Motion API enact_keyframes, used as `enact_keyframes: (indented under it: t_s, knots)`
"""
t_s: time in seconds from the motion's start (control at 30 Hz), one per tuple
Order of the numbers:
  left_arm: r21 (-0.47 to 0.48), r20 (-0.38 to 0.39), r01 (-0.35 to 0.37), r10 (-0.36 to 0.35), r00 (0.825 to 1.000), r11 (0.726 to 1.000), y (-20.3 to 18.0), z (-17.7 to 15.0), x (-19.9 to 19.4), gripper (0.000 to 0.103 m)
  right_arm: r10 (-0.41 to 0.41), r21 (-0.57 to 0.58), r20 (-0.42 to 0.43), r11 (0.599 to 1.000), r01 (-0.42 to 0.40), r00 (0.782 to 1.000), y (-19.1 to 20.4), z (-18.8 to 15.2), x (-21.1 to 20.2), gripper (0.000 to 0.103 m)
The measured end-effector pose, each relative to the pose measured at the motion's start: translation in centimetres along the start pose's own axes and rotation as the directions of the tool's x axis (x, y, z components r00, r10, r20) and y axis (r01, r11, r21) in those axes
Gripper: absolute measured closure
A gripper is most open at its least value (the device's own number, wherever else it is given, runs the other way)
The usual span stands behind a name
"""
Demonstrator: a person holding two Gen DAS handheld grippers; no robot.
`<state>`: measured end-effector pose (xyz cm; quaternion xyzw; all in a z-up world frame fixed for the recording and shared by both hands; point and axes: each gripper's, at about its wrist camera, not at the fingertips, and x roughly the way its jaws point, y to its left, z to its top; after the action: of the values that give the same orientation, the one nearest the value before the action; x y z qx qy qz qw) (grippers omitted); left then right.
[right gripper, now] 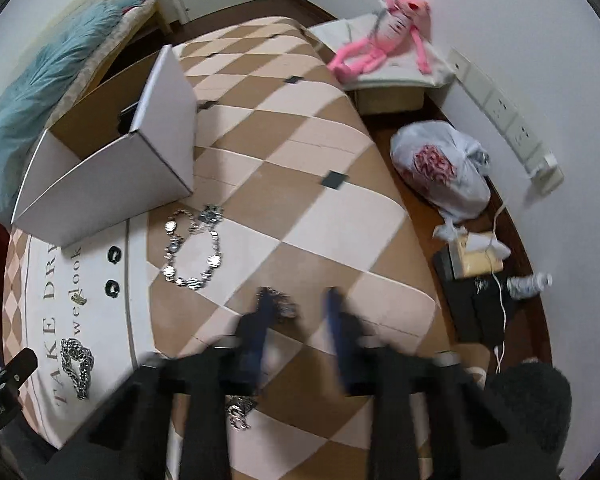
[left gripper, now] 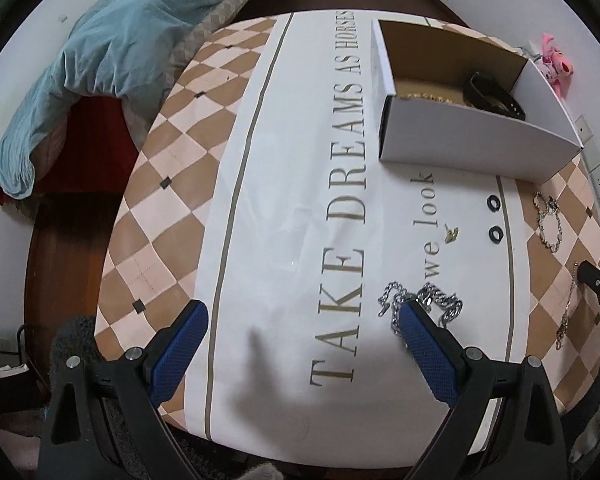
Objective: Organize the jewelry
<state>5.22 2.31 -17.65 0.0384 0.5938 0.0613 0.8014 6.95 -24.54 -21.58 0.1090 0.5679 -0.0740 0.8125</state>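
Note:
A white cardboard box (left gripper: 476, 144) stands at the table's far side and holds a dark band (left gripper: 494, 94) and a gold chain (left gripper: 428, 97). It also shows in the right wrist view (right gripper: 112, 184). My left gripper (left gripper: 302, 320) is open above the cloth, its right finger just over a heavy silver chain (left gripper: 432, 300). My right gripper (right gripper: 298, 300) is open and blurred, low over a thin chain (right gripper: 280, 306) that runs under its left finger. A silver disc necklace (right gripper: 192, 248), two black rings (right gripper: 114, 256) and a small gold piece (right gripper: 78, 300) lie loose.
The table carries a checked cloth (left gripper: 164, 208) with gold lettering. A blue blanket (left gripper: 100, 56) lies on a bed at left. A pink plush toy (right gripper: 380, 36), a plastic bag (right gripper: 440, 168) and a bottle (right gripper: 528, 284) are on the right, by the wall sockets (right gripper: 508, 120).

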Motion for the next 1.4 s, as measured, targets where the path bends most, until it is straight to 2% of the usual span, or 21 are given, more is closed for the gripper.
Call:
enact_keyframes:
  t_s: [0.2,0.33,0.43,0.57,0.63,0.67,0.7,0.77,0.83,0.93,1.17,1.3,1.4]
  knots:
    - [0.006,-0.025,0.045,-0.045,0.999,0.999,0.5,-1.2,-0.1,0.006,0.114,0.048,0.024,0.992,-0.115,0.993,-0.4,-0.9,-1.9,0.093]
    - [0.002,-0.041,0.111,-0.111,0.993,0.994,-0.1,-1.3,0.3,0.006,0.184,0.101,0.062,0.977,-0.19,0.981,-1.6,-1.1,-4.2,0.093]
    - [-0.005,-0.052,0.152,-0.152,0.987,0.988,-0.6,-0.8,1.1,0.007,0.209,0.117,0.071,0.969,-0.216,0.975,-2.1,-1.0,-5.5,0.093]
    - [-0.025,-0.069,0.224,-0.226,0.972,0.974,-1.2,0.2,2.3,0.019,0.208,0.113,0.073,0.97,-0.215,0.975,-2.1,-0.9,-6.1,0.093]
    - [0.004,-0.082,0.239,-0.238,0.968,0.971,-2.1,0.4,2.8,0.038,0.207,0.114,0.065,0.97,-0.213,0.976,-2.0,-1.0,-5.8,0.093]
    - [0.027,-0.092,0.246,-0.243,0.966,0.969,-2.7,0.4,3.0,0.043,0.205,0.114,0.062,0.971,-0.211,0.977,-2.0,-1.0,-5.7,0.093]
    - [0.065,-0.076,0.226,-0.221,0.972,0.972,-3.3,0.4,2.9,0.046,0.205,0.115,0.058,0.971,-0.21,0.977,-2.0,-1.1,-5.5,0.093]
    - [0.13,-0.057,0.201,-0.196,0.979,0.971,-4.3,0.3,2.6,0.06,0.216,0.123,0.051,0.967,-0.221,0.975,-2.1,-1.2,-5.3,0.093]
    - [0.161,-0.05,0.213,-0.208,0.977,0.964,-4.8,0.2,2.2,0.097,0.223,0.126,0.053,0.966,-0.228,0.973,-2.2,-1.3,-5.5,0.093]
    - [0.138,-0.056,0.268,-0.263,0.963,0.953,-4.6,0.3,1.8,0.099,0.235,0.121,0.057,0.963,-0.24,0.97,-1.9,-1.1,-6.1,0.093]
    - [0.129,0.018,0.321,-0.326,0.945,0.938,-3.3,0.5,-2.3,0.101,0.288,0.1,0.09,0.95,-0.297,0.953,-1.2,-0.1,-9.0,0.093]
    - [0.132,0.061,0.348,-0.358,0.932,0.928,-2.5,1.6,-4.9,0.101,0.323,0.069,0.112,0.941,-0.332,0.94,-0.4,1.1,-11.1,0.093]
    - [0.131,0.101,0.377,-0.391,0.915,0.917,-1.3,3.2,-6.5,0.102,0.346,0.04,0.129,0.934,-0.354,0.929,0.2,2.4,-12.8,0.093]
